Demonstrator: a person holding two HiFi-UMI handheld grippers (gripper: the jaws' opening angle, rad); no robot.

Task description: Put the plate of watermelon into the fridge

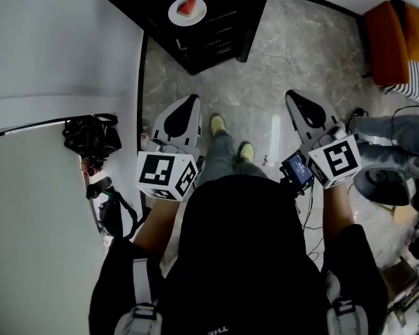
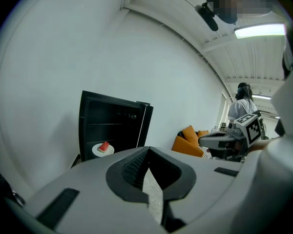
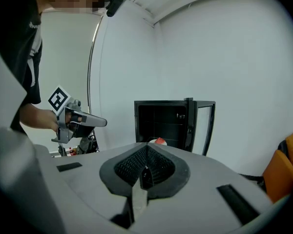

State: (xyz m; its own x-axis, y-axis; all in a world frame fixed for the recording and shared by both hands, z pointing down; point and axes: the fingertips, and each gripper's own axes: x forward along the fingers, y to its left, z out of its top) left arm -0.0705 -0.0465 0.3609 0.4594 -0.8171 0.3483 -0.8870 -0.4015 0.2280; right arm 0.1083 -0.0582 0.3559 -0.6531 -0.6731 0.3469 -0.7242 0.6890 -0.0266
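Note:
A white plate (image 1: pixel 187 10) with a red watermelon slice (image 1: pixel 188 6) rests on a shelf of the small black fridge (image 1: pixel 216 26). The fridge stands against the white wall with its glass door (image 3: pixel 205 126) swung open. In the left gripper view the plate (image 2: pixel 103 149) sits on the lower shelf. In the right gripper view only its top (image 3: pixel 159 142) shows above my jaws. Both grippers are held well back from the fridge, over the floor, pointing toward it. My left gripper (image 1: pixel 184 110) is shut and empty. My right gripper (image 1: pixel 297 103) is also shut and empty.
An orange armchair (image 1: pixel 398 40) stands at the far right, with another person's legs (image 1: pixel 384 142) and cables beside it. A black bag (image 1: pixel 91 137) and small items lie by the wall at the left. Marble floor (image 1: pixel 265 82) stretches between me and the fridge.

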